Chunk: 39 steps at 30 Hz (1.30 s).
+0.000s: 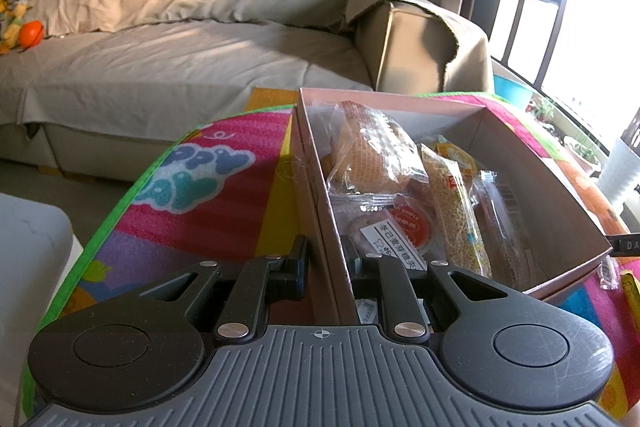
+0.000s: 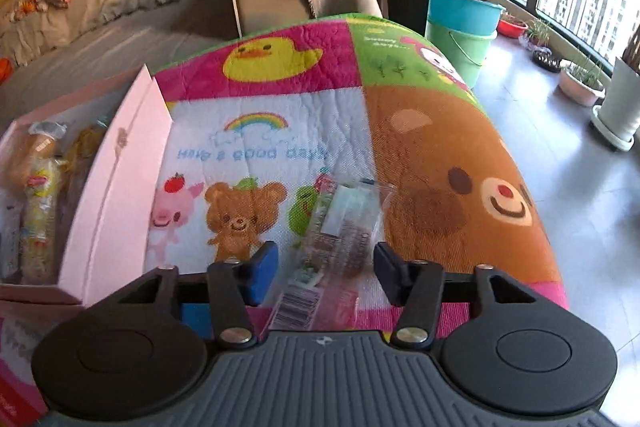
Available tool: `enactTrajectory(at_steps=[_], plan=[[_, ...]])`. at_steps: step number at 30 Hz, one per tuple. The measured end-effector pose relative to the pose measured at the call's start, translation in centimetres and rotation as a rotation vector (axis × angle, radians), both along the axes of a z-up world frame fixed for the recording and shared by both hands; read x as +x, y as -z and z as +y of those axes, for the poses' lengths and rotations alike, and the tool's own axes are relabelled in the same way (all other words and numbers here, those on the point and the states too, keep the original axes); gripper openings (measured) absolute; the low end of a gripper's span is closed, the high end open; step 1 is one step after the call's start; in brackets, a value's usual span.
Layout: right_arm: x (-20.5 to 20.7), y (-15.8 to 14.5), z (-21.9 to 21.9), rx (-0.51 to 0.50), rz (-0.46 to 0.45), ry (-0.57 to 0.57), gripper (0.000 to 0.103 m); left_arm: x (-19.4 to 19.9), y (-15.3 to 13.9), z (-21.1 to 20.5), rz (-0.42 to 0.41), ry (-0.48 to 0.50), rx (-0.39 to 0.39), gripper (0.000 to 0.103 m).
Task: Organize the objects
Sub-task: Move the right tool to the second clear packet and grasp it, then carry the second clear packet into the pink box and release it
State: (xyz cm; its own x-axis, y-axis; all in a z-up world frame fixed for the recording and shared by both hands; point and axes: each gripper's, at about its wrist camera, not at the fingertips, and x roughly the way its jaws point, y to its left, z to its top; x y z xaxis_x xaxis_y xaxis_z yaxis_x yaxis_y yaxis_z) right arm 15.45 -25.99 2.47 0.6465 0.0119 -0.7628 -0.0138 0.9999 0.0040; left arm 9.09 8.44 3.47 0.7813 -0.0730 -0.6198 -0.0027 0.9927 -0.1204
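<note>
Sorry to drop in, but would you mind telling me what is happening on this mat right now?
A person is sorting wrapped snacks into a pink cardboard box on a colourful cartoon play mat. The left gripper straddles the box's near wall, one finger outside and one inside. The right gripper is open around a clear-wrapped brown snack bar lying on the mat, not yet clamped.

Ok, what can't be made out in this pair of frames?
- Left wrist view: the left gripper straddles the pink box wall; whether its pads touch is unclear.
- Same view: snack packets under the wrapped bun are covered.
- Right wrist view: the clear packet between the open right gripper fingers is blurred, label unreadable.
</note>
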Motion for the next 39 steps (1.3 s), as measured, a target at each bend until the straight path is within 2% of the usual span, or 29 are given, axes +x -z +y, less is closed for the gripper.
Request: enactTrajectory(at_steps=[3,9,18,29,33,39], plan=[[-0.6,-0.3,0.6,0.03,0.016,-0.06,0.039,0.0,0.0,0.0,0.0,-0.001,0.0,0.018],[-3.3,-0.6,2.0,0.035,0.041,-0.125,0.037,0.0,0.0,0.0,0.0,0.0,0.0,0.018],[-8.2,-2.5,1.2,0.128,0.048,-0.135,0.037,0.0,0.0,-0.1,0.0,0.0,0.0,0.018],[-10.9,-3.6,1.6,0.116,0.051,-0.158,0.037,0.0,0.0,-0.1,0.001,0.002,0.003,0.018],[-10.9,-5.7,2.4,0.129,-0.014,-0.184,0.036,-0.1,0.1,0.1,0.0,0.006,0.004,0.018],[-10.1,-11.5,4.9,0.149,-0.216,-0.253,0.036,-0.1,0.2,0.1,0.0,0.006,0.002,0.019]])
